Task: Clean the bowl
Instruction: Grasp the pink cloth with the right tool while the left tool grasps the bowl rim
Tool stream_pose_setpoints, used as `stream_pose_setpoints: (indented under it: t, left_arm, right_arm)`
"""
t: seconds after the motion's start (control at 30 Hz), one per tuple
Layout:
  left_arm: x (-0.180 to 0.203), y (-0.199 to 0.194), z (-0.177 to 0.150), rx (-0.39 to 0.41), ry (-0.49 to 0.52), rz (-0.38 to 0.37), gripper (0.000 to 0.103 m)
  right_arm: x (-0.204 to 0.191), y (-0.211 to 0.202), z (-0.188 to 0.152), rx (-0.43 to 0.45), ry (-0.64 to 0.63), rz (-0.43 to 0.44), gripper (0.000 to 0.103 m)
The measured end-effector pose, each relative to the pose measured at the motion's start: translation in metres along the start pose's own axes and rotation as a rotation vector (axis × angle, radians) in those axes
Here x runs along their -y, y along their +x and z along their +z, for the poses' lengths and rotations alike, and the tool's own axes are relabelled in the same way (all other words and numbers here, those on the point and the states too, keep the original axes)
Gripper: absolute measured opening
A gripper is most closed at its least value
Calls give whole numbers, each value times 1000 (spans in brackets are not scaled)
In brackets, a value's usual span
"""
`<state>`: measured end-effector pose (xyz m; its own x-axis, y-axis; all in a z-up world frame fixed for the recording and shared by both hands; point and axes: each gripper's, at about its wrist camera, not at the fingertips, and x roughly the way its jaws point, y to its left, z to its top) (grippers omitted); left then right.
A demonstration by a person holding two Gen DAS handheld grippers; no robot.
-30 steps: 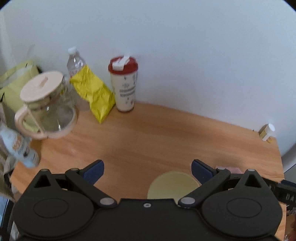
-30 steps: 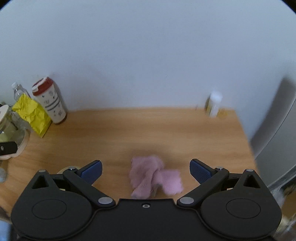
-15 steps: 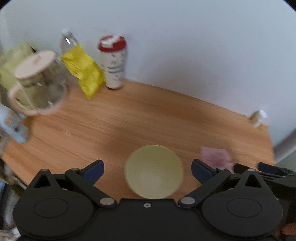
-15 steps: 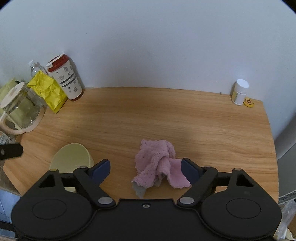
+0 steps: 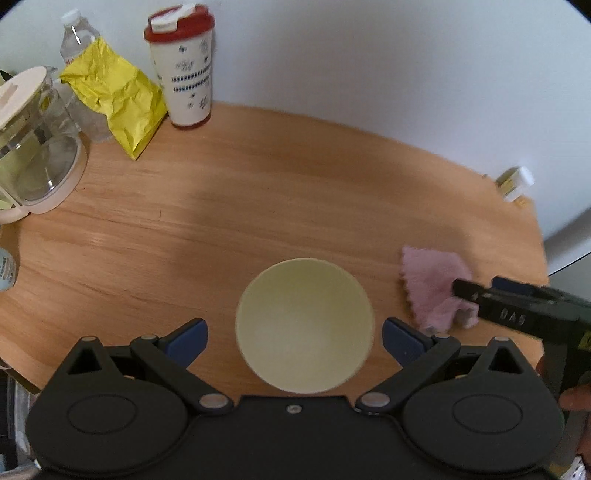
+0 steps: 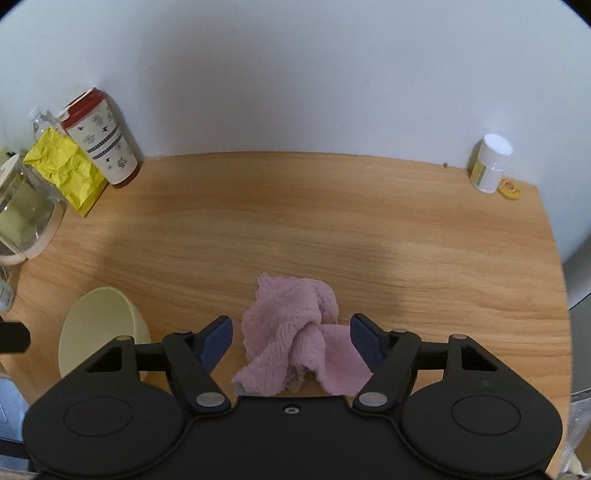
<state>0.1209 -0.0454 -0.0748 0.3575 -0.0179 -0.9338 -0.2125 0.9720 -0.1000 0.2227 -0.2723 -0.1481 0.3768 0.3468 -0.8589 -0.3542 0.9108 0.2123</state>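
Note:
A pale yellow bowl [image 5: 304, 325] stands upright on the wooden table [image 5: 258, 192], empty as far as I can see. My left gripper [image 5: 293, 338] hangs over it, open, one blue pad on each side of the bowl and clear of its rim. A crumpled pink cloth [image 6: 295, 332] lies to the right of the bowl [image 6: 98, 330]. My right gripper [image 6: 291, 338] straddles the cloth with its jaws closing; the pads stand beside the cloth and do not press it. In the left wrist view the right gripper's finger [image 5: 480, 295] reaches the cloth [image 5: 432, 288].
Along the wall at the left stand a red-lidded tumbler [image 5: 183, 66], a yellow crumpled bag [image 5: 118, 99], a water bottle [image 5: 77, 35] and a glass jug [image 5: 33, 140]. A small white pill bottle [image 6: 489, 164] sits at the back right corner. The table's right edge is near the cloth.
Both grippers have come down toward the table. The bowl now lies between the left pads. The right jaws have narrowed around the pink cloth.

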Motion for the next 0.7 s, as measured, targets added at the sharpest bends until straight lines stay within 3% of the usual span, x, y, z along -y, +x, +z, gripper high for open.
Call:
stream_pose_setpoints:
  t: [0.1, 0.23, 0.3, 0.43, 0.6, 0.67, 0.7]
  left_arm:
    - [-11, 20, -3, -20, 25, 25, 102]
    - [-28, 47, -6, -92, 7, -83, 101]
    - [-32, 53, -6, -102, 7, -103, 100]
    - [-41, 71, -4, -143, 4, -176, 83]
    - [-45, 88, -3, -172, 35, -198, 70]
    - [-49, 95, -3, -189, 19, -219, 51]
    - [-49, 95, -3, -191, 19, -222, 51]
  right_arm:
    - [3, 14, 0, -20, 10, -10, 75]
    - [1, 31, -1, -43, -16, -6, 74]
    - [1, 35, -3, -54, -34, 6, 67]
    - [-1, 40, -7, -59, -72, -22, 65]
    - [7, 46, -7, -75, -41, 13, 65]
    - [9, 47, -7, -74, -41, 17, 64]
    - [10, 47, -8, -73, -43, 20, 62]
